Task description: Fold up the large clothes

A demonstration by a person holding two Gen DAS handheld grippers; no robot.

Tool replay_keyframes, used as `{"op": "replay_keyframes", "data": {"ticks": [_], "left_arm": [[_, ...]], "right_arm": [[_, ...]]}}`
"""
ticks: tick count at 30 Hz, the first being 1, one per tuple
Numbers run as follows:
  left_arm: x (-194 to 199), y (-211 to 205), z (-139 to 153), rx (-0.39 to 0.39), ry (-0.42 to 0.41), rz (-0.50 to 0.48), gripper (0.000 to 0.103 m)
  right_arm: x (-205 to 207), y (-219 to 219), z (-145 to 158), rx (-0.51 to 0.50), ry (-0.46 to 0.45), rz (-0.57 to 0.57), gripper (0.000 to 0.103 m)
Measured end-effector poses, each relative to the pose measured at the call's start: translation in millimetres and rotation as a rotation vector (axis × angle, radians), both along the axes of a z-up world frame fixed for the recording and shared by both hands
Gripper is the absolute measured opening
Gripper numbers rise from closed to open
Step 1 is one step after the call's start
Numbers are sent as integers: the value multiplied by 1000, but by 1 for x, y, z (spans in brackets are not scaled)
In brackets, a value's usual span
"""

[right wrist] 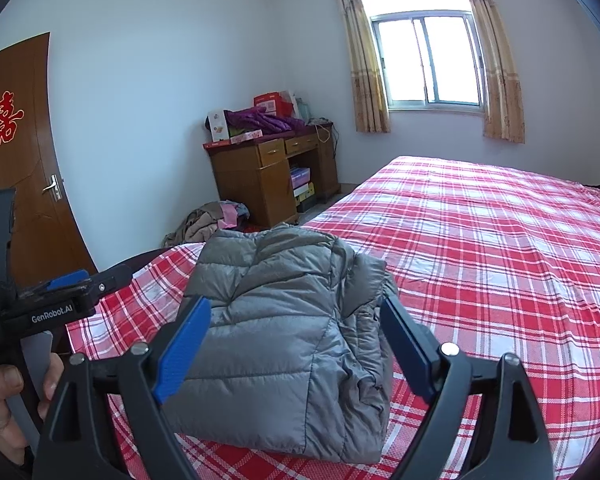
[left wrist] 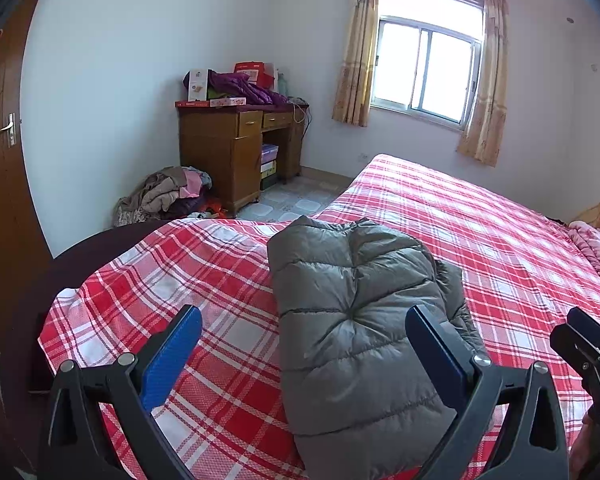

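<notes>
A grey quilted puffer jacket [left wrist: 360,320] [right wrist: 284,340] lies folded into a compact bundle near the foot of a bed with a red and white plaid sheet [left wrist: 480,232] [right wrist: 500,260]. My left gripper [left wrist: 303,314] is open, its blue pads spread wide; the right pad overlaps the jacket's right side in the picture, the left one is over bare sheet. My right gripper [right wrist: 295,303] is open too, with the jacket showing between its fingers and neither pad pressing on it. Each gripper appears in the other's view: the right one [left wrist: 588,352] and the left one [right wrist: 60,292], held by a hand [right wrist: 4,392].
A wooden desk [left wrist: 236,152] [right wrist: 268,176] piled with boxes and a purple garment stands against the far wall. A heap of clothes [left wrist: 168,196] [right wrist: 212,224] lies on the floor beside it. There is a brown door [right wrist: 20,160] on the left, a curtained window [left wrist: 424,68] behind, and a pink blanket [left wrist: 592,248] at the bed's right.
</notes>
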State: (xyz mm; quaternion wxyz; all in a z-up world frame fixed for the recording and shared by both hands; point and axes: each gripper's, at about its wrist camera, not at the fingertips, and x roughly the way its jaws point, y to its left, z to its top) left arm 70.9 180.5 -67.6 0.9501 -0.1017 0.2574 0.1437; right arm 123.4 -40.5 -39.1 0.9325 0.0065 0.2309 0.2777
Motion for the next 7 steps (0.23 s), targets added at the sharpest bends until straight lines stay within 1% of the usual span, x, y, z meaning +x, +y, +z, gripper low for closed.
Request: {"op": "replay_keyframes", "data": {"ticks": [7], "left_arm": [[-1,-5,-1,35,-10,-9,102]], "right_arm": [[1,3,-6,-15,19,10,89]]}}
